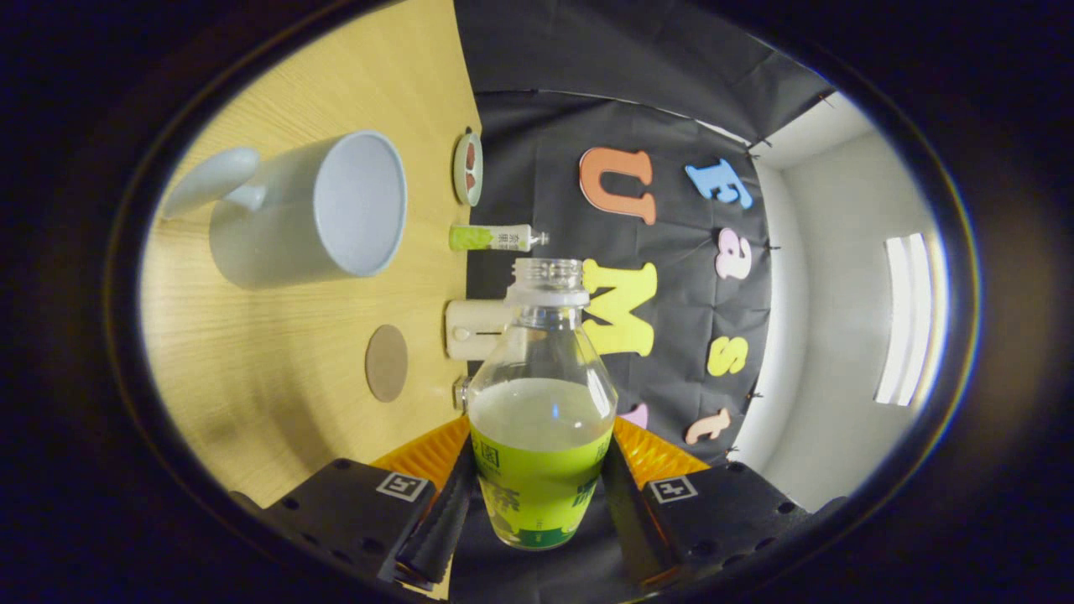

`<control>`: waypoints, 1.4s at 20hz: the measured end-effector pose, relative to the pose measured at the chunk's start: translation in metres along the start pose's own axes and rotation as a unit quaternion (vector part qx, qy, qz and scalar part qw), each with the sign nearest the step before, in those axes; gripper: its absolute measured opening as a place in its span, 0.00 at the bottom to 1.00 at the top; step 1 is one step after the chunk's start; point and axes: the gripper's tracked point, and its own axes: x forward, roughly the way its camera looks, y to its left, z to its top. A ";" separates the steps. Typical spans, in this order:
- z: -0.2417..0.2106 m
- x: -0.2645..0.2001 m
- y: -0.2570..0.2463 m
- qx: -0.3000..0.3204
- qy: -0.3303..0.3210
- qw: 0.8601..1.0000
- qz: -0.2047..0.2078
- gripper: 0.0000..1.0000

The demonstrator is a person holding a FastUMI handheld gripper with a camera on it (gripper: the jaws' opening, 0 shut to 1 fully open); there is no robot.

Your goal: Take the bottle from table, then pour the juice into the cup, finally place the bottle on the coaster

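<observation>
Between my jaws [541, 495], pinched at its green label, the clear uncapped juice bottle [541, 403] points its neck forward, with the pale blue mug [310, 210] off to its left on the wooden table [277, 394].

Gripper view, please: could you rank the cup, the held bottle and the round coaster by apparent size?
1. cup and bottle, held in the hand-held gripper: look alike, and the bottle's nearness inflates it.
2. coaster: clearly smallest.

Tongs [537, 460] clamp the bottle [541, 403]; its label [537, 491] is illegible.
</observation>
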 end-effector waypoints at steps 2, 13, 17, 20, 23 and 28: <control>0.005 0.000 -0.002 -0.024 -0.004 1.000 -0.008 0.81; 0.014 0.000 -0.009 -0.100 -0.010 0.994 -0.032 0.81; 0.013 0.002 -0.009 -0.109 -0.008 0.993 -0.036 0.81; 0.016 0.003 -0.013 -0.141 -0.016 0.988 -0.052 0.81; 0.014 0.004 -0.012 -0.148 -0.013 0.988 -0.053 0.81; 0.013 -0.002 -0.021 -0.171 -0.017 0.983 -0.067 0.80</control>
